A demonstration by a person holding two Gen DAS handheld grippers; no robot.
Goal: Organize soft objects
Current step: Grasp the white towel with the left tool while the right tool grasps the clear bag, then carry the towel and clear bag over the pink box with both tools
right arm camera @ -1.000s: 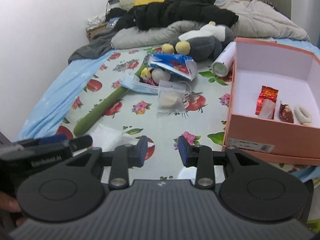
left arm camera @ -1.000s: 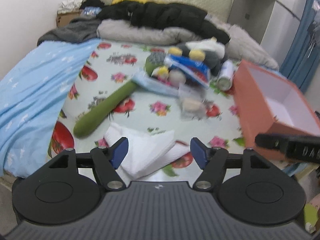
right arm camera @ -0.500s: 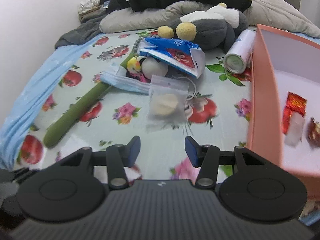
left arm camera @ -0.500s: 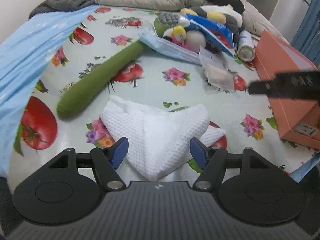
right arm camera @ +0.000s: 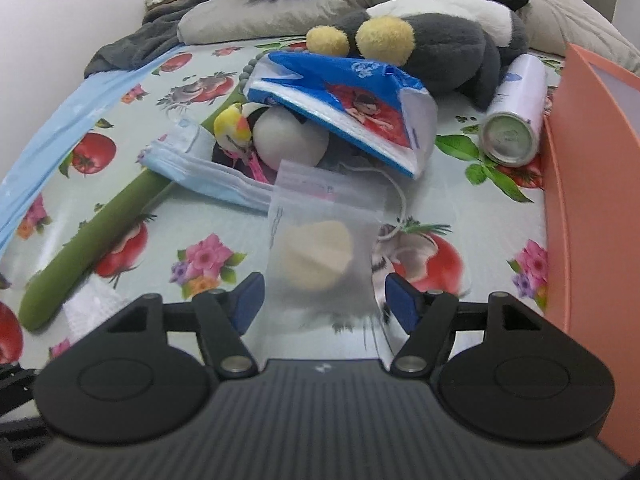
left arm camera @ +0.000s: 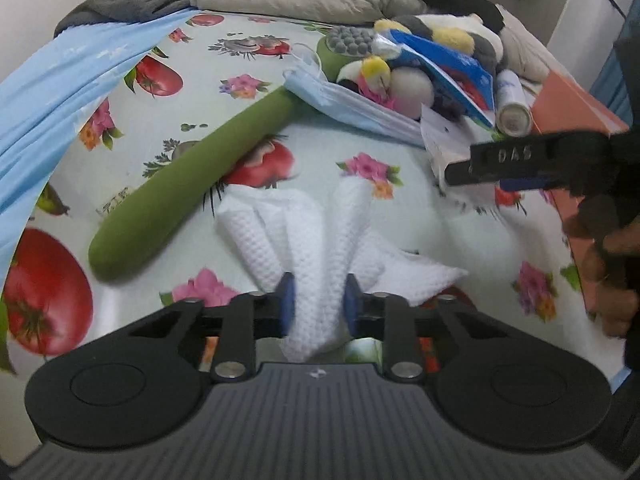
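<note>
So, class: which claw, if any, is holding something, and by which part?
The left claw pinches the white cloth at its bunched near end. The right claw is open around the clear bag, holding nothing.

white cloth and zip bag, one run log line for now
left gripper: shut on white cloth | right gripper: open around zip bag | orange box: right

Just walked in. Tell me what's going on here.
A person is sorting soft things on a bed with a fruit-and-flower print sheet, holding a gripper in each hand. The left gripper is shut on a white waffle-weave cloth, bunching it up beside a long green plush stick. The right gripper is open, its jaws on either side of a small frosted zip bag with a cream puff inside, not yet gripped. An orange cardboard box stands to the right.
</note>
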